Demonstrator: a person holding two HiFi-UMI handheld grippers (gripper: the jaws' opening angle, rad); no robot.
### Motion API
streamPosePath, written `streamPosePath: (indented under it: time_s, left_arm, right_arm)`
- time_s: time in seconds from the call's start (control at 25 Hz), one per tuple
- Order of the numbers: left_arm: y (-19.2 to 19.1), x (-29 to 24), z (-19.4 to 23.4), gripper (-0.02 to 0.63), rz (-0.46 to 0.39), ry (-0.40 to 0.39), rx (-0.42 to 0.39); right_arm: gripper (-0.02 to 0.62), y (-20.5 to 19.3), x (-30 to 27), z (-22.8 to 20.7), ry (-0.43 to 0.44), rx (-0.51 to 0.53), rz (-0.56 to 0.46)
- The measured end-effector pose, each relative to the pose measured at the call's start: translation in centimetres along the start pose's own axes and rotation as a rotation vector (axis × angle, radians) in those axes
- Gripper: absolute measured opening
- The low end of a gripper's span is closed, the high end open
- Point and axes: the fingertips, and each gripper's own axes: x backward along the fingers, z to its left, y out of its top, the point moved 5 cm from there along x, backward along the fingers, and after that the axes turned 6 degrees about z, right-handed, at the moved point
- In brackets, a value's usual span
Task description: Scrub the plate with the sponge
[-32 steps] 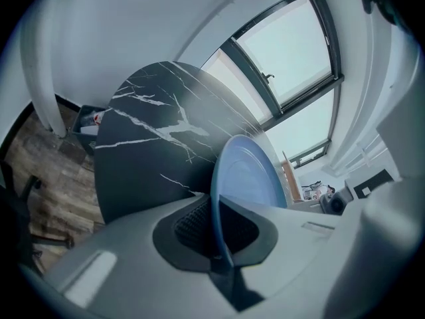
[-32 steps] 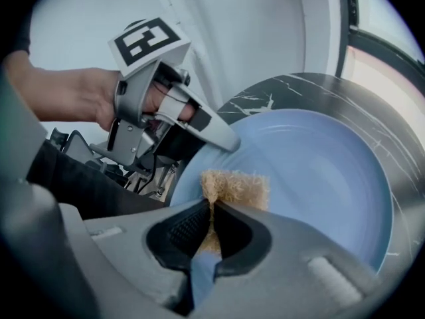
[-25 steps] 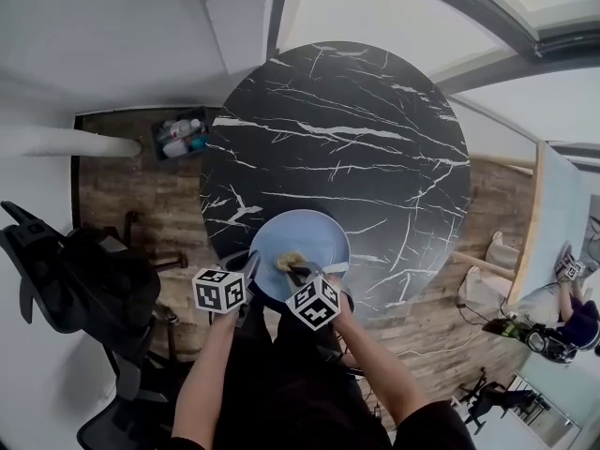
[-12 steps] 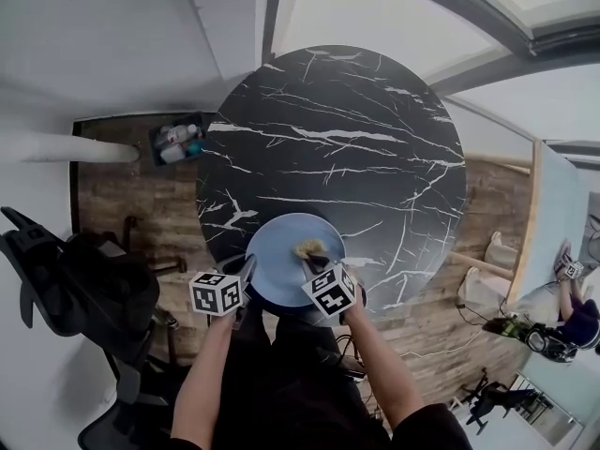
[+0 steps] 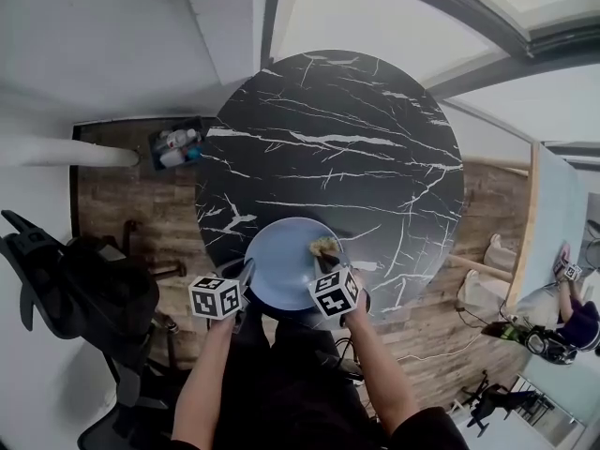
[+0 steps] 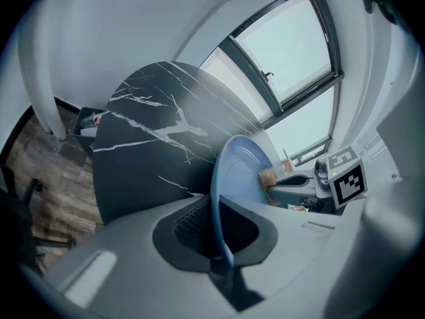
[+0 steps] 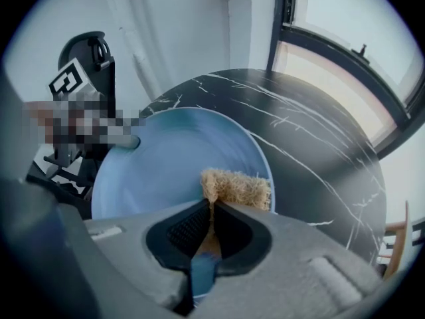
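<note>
Your left tool [image 6: 216, 241] clamps the round light-blue plate [image 6: 239, 171] by its rim, right tool [image 7: 211, 211] the tan fibrous sponge [image 7: 236, 186]. Sponge sits at the plate's right edge; bare face lies leftward.

Table [image 5: 347, 139] open beyond plate [image 5: 281, 268]. Near edge crowded: left gripper [image 5: 247, 272] clamps plate rim, right gripper [image 5: 324, 257] pinching sponge [image 5: 323, 245] at plate's right side. Chair [image 5: 75, 289] left.

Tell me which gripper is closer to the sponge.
Right. The right gripper grips the sponge; the left gripper clamps the plate at its rim, across from it.
</note>
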Motion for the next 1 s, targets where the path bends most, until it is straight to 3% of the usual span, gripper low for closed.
streamPosePath:
  time_s: [0.24, 0.48, 0.76, 0.88, 1.0]
  left_arm:
    - [0.0, 0.0, -0.1, 0.018, -0.011, 0.003, 0.008]
    - [0.0, 0.0, -0.1, 0.017, -0.023, 0.007, 0.028]
    - [-0.2, -0.1, 0.0, 0.017, -0.041, 0.019, 0.049]
    - [-0.2, -0.1, 0.0, 0.017, -0.050, 0.019, 0.054]
    - [-0.3, 0.0, -0.1, 0.017, -0.056, 0.020, 0.053]
  right_arm:
    - [0.023, -0.3, 0.3, -0.9, -0.016, -0.046, -0.003]
    - [0.023, 0.7, 2.8, 2.2, 0.127, -0.110, -0.083]
    - [0.023, 0.2, 2.1, 10.3, 0.332, 0.002, -0.041]
    - [0.021, 0.2, 1.1, 13.0, 0.371, 0.071, -0.015]
    - [0.021, 0.1, -0.2, 14.9, 0.357, 0.145, 0.013]
